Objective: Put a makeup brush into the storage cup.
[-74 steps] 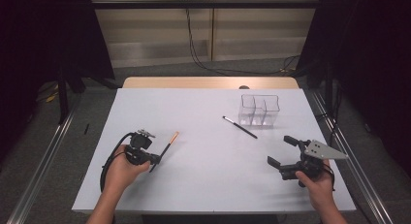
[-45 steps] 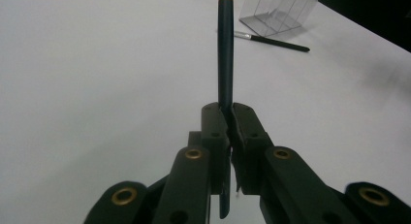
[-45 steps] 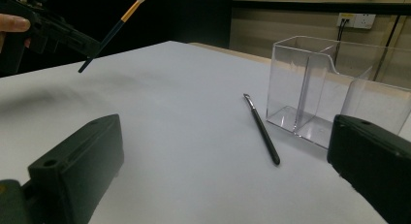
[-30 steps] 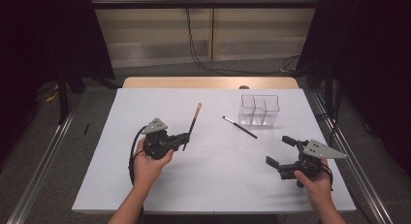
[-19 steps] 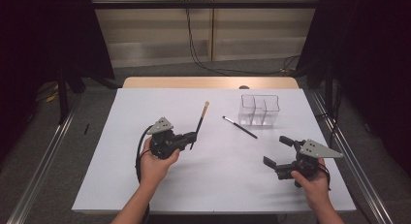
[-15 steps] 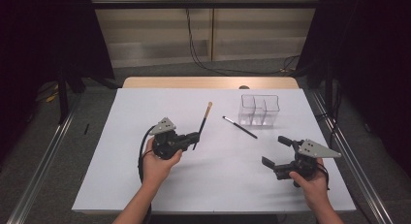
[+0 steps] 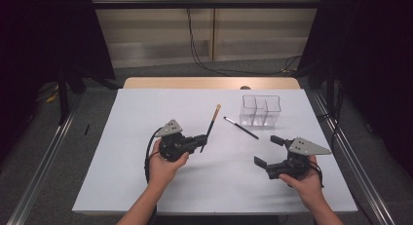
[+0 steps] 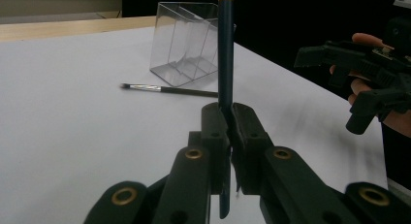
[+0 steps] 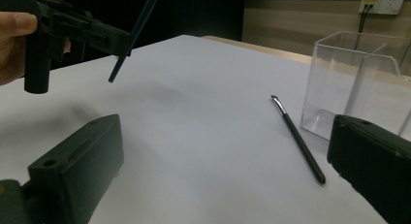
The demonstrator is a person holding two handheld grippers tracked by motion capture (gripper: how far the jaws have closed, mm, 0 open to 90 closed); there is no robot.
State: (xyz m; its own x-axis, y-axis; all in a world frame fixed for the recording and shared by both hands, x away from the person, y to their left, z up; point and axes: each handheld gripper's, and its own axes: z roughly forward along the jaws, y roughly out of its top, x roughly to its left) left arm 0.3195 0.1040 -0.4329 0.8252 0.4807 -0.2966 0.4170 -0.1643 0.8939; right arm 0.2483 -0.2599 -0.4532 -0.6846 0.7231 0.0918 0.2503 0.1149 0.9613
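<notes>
Dark-handled brush (image 8: 225, 54), tip cut off, clenched in left hand-held gripper (image 8: 228, 118); right hand-held gripper (image 7: 270, 151) released.

No legible text, label, brand, number or sign on anything here.

table (image 7: 146, 186): smooth, matt white top; bare wood along the far edge
box (image 7: 260, 109): clear, shiny plastic
held brush (image 7: 211, 125): dark, smooth handle with a shiny gold band
lying brush (image 7: 241, 128): thin, dark, glossy handle
left gripper (image 8: 229, 118): matt black plastic, brass-looking rivets
</notes>
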